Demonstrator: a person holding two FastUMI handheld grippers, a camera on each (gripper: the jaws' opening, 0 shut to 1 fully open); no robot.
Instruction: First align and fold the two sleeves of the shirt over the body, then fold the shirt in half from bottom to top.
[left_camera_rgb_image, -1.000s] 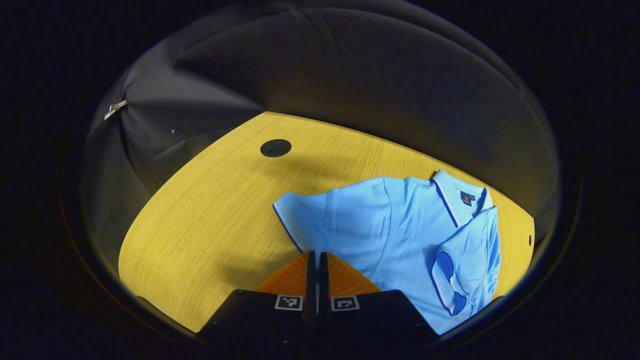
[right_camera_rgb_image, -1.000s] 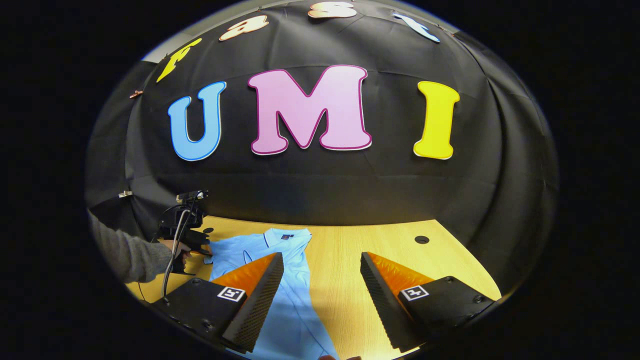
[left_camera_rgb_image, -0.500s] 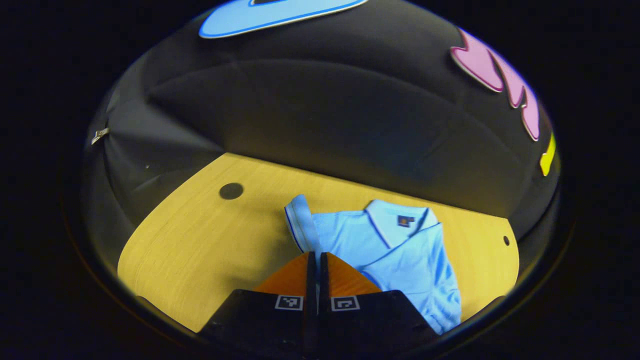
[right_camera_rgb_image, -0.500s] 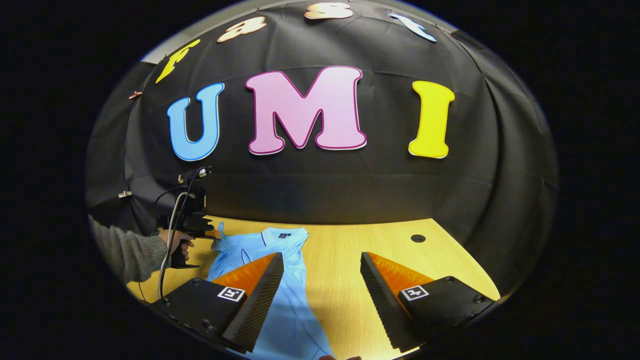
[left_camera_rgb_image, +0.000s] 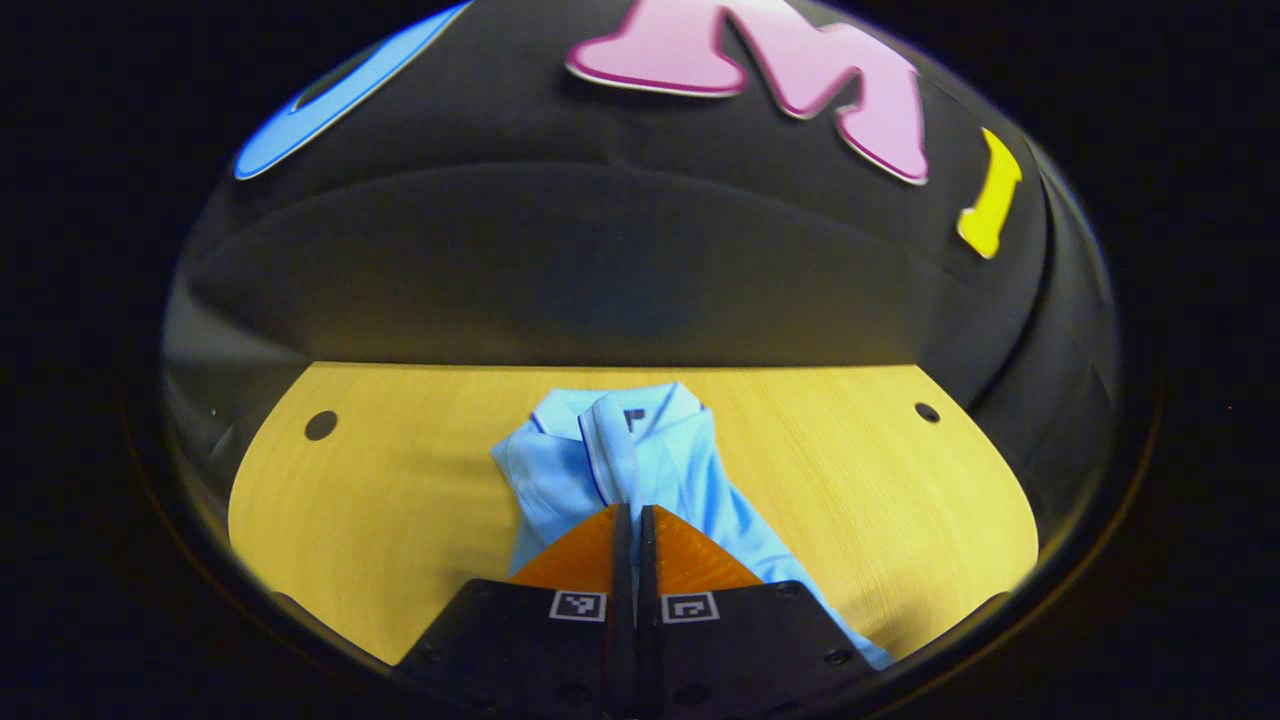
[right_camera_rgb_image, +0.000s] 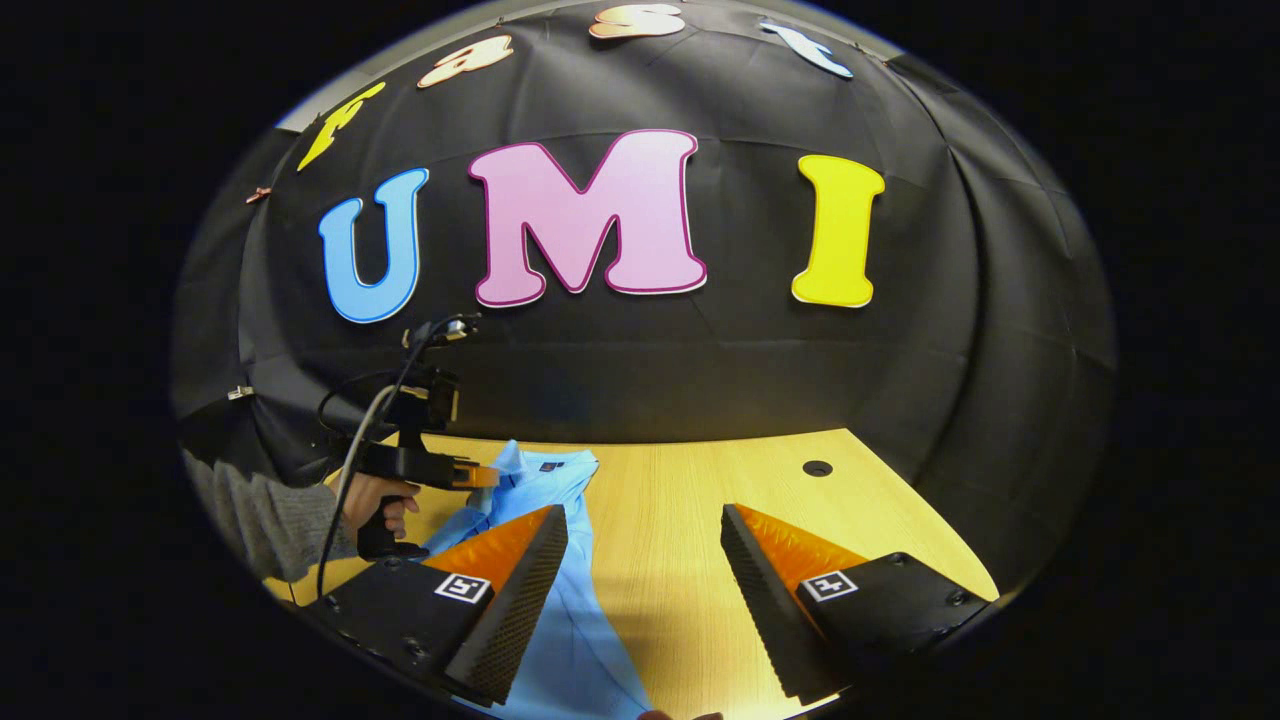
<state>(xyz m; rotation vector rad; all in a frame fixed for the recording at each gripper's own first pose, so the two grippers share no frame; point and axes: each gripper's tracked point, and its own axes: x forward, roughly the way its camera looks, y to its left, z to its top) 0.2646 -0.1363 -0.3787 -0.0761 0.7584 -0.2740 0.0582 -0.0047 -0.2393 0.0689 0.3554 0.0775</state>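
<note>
Item: light blue shirt (left_camera_rgb_image: 650, 470), lying on the wooden tabletop (left_camera_rgb_image: 400, 500), collar toward the booth wall. My left gripper (left_camera_rgb_image: 632, 520) had its fingers clenched on a shirt sleeve (left_camera_rgb_image: 610, 455), lifted over the shirt body. My right gripper (right_camera_rgb_image: 640, 560) hovered beside the shirt's lower part, fingers spread, grasping nothing.

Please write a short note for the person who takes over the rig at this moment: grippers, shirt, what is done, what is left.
Left gripper: shut on a sleeve, lifted over the shirt body.
Right gripper: open, hovering above the table, holding nothing.
Shirt: collar toward the booth wall, one sleeve already folded in.
Left to do: lay this sleeve down and release, then fold bottom to top.
</note>
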